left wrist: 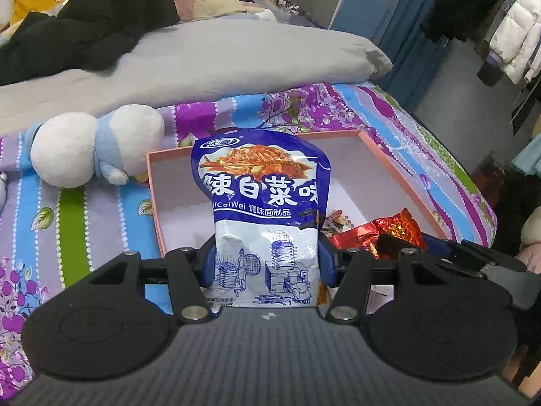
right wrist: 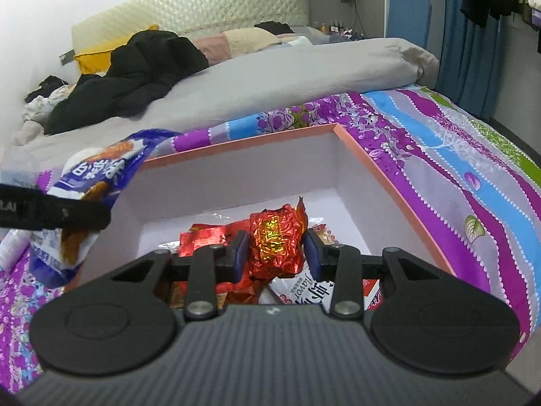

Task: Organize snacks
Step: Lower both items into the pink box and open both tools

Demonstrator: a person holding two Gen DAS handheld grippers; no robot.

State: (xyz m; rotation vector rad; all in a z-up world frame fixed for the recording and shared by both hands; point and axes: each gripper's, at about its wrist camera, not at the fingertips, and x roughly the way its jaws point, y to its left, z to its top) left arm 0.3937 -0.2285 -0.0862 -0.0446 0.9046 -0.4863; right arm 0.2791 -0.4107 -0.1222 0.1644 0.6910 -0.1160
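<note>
My left gripper (left wrist: 268, 264) is shut on a blue and white snack bag (left wrist: 262, 203), held upright over the near left part of the pink box (left wrist: 402, 172). The bag also shows in the right wrist view (right wrist: 94, 182), at the box's left wall. My right gripper (right wrist: 275, 253) has its jaws around a red foil snack (right wrist: 275, 240) above the box (right wrist: 389, 186); the left pad touches the foil and a gap shows at the right pad. Several other snack packets (right wrist: 304, 291) lie on the box floor beneath it.
The box sits on a striped floral bedsheet (right wrist: 439, 155). A white and blue plush toy (left wrist: 94, 145) lies left of the box. A grey duvet (left wrist: 203, 64) with black clothing (left wrist: 91, 23) lies behind. Clothes hang at the far right (left wrist: 514, 37).
</note>
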